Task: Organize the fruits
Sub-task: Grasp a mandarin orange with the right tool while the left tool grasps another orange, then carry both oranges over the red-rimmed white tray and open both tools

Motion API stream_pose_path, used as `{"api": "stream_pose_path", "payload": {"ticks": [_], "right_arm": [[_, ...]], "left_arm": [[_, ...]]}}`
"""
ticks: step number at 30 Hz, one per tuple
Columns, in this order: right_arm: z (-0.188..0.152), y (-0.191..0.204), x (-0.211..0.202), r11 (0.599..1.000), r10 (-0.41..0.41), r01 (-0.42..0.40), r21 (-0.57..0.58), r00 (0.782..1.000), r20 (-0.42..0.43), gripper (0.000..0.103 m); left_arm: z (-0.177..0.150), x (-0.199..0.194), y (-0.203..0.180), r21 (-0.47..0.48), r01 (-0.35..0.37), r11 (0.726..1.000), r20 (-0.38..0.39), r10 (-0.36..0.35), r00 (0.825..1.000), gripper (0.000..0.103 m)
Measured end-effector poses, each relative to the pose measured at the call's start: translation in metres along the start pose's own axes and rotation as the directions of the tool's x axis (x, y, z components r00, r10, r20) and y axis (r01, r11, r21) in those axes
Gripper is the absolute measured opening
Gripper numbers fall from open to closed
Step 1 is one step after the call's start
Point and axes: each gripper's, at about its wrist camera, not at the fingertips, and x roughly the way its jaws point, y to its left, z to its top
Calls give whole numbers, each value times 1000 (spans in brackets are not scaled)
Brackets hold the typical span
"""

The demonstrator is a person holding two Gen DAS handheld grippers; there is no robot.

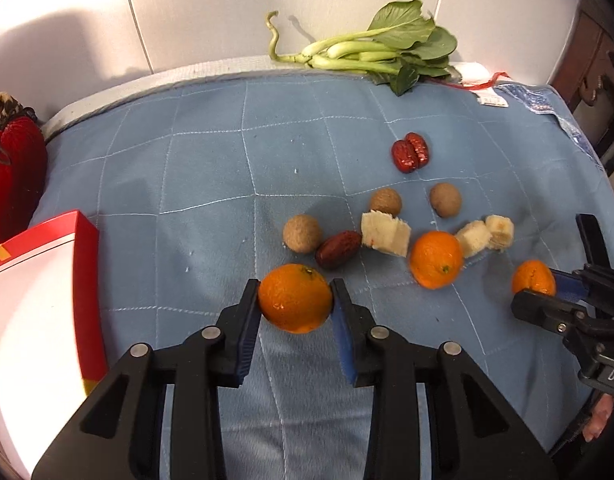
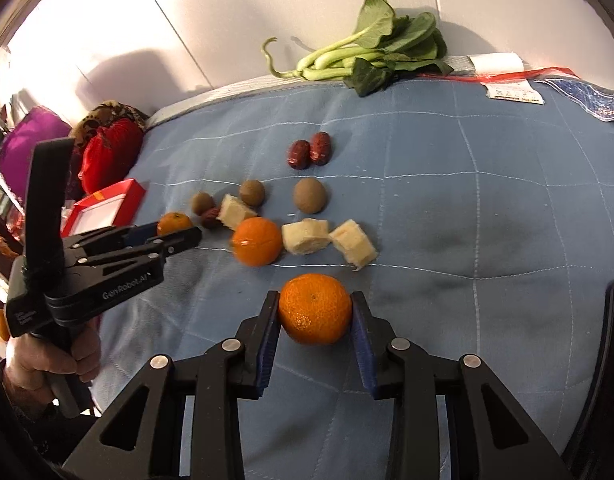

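Note:
My left gripper (image 1: 295, 298) is shut on a tangerine (image 1: 295, 299), held just above the blue quilt (image 1: 187, 168). My right gripper (image 2: 315, 314) is shut on another tangerine (image 2: 314, 314); it also shows in the left wrist view (image 1: 533, 278). A third tangerine (image 1: 437, 259) lies loose between them, also in the right wrist view (image 2: 257, 241). Around it lie banana pieces (image 1: 387, 233), three brown longans (image 1: 302, 233), one red date (image 1: 338, 249) and a pair of dates (image 1: 411, 152) farther back.
A bunch of bok choy (image 1: 379, 48) lies at the quilt's far edge by the white wall. A red and white box (image 1: 35, 304) sits at the left, with a red cushion (image 1: 11, 168) behind it. A label and plastic wrap (image 2: 511, 92) lie far right.

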Motion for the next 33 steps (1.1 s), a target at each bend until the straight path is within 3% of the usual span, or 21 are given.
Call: {"api": "stream_pose_path", "payload": {"ticks": [7,11,15,19,23,28,33], "right_arm": [[0,42,-4,992,85,-83,-89,996,20,35],[-4,81,-1,972,125,-116,-204,992,33,35],[-10,121,5,943,188,-174,-283,982,22,35],[-16,167,10,904,254,-235,-356,967,5,35],[-23,211,19,861,308,-286,-421,951,-17,35],[-30,265,38,812,366,-361,-459,927,-81,35],[-43,297,70,802,303,-345,-487,939,-165,35]], "left_arm": [[-26,-58,23,-78,-21,997,47,25,999,32],[-49,-94,52,-166,-112,980,86,127,988,32],[-81,-131,88,-273,-207,939,115,246,963,32],[-110,-141,129,-383,-265,885,57,309,949,32],[-127,-136,157,-463,-299,834,-12,331,944,32],[-133,-133,173,-490,-333,806,-50,356,933,32],[-138,-131,187,-527,-357,771,-94,364,926,32]]}}
